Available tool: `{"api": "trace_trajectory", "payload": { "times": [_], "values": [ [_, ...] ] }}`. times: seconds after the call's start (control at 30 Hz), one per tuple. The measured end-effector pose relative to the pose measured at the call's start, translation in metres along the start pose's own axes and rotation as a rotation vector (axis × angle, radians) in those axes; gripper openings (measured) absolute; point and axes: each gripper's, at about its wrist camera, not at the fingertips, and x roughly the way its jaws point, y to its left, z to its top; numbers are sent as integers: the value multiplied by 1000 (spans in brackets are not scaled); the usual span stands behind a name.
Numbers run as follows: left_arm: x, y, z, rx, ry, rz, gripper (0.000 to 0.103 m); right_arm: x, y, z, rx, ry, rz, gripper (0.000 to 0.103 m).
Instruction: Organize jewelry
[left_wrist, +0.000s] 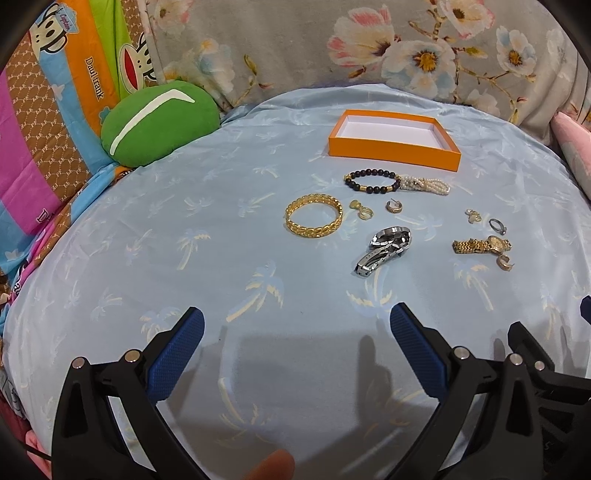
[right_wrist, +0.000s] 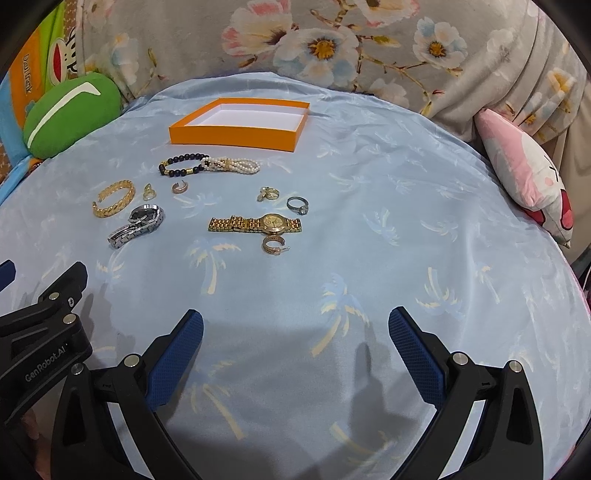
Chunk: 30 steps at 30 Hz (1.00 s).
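where the pale blue palm-print sheet (right_wrist: 369, 206) covers the bed, everything lies on it, with a floral blanket (right_wrist: 369, 48) bunched along the far edge. a green cushion (left_wrist: 159, 123) sits at the far left against a cartoon-print cover (left_wrist: 55, 110), and a pink pillow (right_wrist: 524, 173) leans at the far right. the left claw (left_wrist: 297, 332) hovers low over bare sheet at the near edge, its blue pads wide apart and holding nothing; the right claw (right_wrist: 295, 332) is just beside it, pads equally spread and empty. the orange box (right_wrist: 240, 125), open with a white floor and nothing inside, stands at the far side of the jewelry.

just in front of the box a black bead bracelet (right_wrist: 181, 166) touches a pearl bracelet (right_wrist: 236, 166) to its right. nearer and to the left lies a gold bangle (left_wrist: 314, 218), with a silver watch (left_wrist: 384, 247) near its right side, band folded. well to the right a gold watch (right_wrist: 258, 223) lies stretched flat, face up. a gold hoop earring (right_wrist: 273, 245) rests just beside its near edge. a silver ring (right_wrist: 298, 205) with a stone lies just beyond the watch face, and a small gold piece (right_wrist: 269, 194) sits to the left of that ring. between bangle and beads are a small gold charm (left_wrist: 362, 210) and a second hoop earring (left_wrist: 394, 206), apart from each other.
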Motion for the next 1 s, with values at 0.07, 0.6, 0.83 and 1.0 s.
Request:
{"api": "trace_trajectory", "payload": {
  "times": [0.07, 0.6, 0.83, 1.0],
  "values": [
    [1, 0, 1, 1, 5, 2, 98, 0, 0, 0, 5, 4, 5, 98],
    [10, 19, 8, -10, 7, 15, 98, 9, 2, 28, 28, 9, 49, 98],
    [24, 47, 23, -15, 22, 23, 98, 32, 9, 51, 4, 26, 77, 69],
    [36, 62, 41, -47, 32, -4, 98, 45, 10, 56, 16, 51, 110, 61]
  ]
}}
